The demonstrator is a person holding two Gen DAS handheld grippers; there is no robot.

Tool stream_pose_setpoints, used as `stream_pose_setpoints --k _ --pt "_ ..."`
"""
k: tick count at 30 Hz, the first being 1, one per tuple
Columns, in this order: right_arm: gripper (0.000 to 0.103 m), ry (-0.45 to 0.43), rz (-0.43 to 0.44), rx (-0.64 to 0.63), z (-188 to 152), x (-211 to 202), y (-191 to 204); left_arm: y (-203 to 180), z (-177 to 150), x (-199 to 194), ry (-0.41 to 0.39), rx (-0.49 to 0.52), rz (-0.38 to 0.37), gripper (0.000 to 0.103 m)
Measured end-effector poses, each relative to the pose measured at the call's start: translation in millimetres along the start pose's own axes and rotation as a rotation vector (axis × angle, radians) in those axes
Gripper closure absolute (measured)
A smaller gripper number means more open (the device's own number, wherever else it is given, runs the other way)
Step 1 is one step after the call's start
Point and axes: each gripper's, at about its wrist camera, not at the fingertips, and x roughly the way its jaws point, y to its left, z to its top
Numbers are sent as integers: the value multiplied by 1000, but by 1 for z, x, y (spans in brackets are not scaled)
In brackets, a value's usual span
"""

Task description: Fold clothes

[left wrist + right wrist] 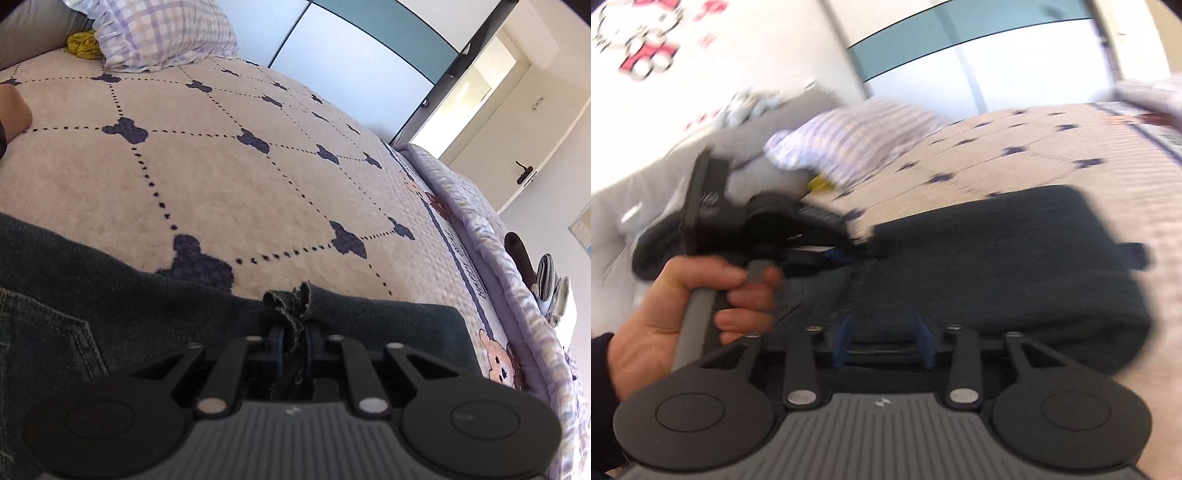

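Note:
Dark denim jeans [110,280] lie across the near part of a pink quilted bedspread [221,177]. My left gripper [294,332] is shut on a frayed edge of the denim, which sticks up between its blue pads. In the blurred right wrist view the jeans [997,266] form a folded dark slab. There a hand [665,314] holds the left gripper [862,253] at the slab's left corner. My right gripper [882,341] stands open at the near edge of the jeans, with its blue pads apart and denim lying between them.
A checked pillow [162,33] and a yellow cloth [83,44] lie at the head of the bed. The quilt's frilled edge [480,221] runs down the right side, with a door and wardrobe beyond. Part of a person's arm [13,110] shows at the left.

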Motion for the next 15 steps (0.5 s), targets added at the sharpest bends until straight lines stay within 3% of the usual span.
stream_pose_setpoints --k 2,5,10,12,15 --pt "55 -24 -45 116 -4 -23 -29 4 2 1 -3 -22 -6 92" --pt "55 -37 11 366 -6 -31 -80 5 -4 3 -3 -20 -2 92" --pt "52 -83 93 590 -3 -15 -102 6 -2 -1 5 -29 -4 91" --pt "53 -118 58 662 -4 -14 -103 7 0 -4 8 -33 -4 91" --pt "81 -212 -18 845 -14 -24 -118 9 1 -6 10 -33 34 94"
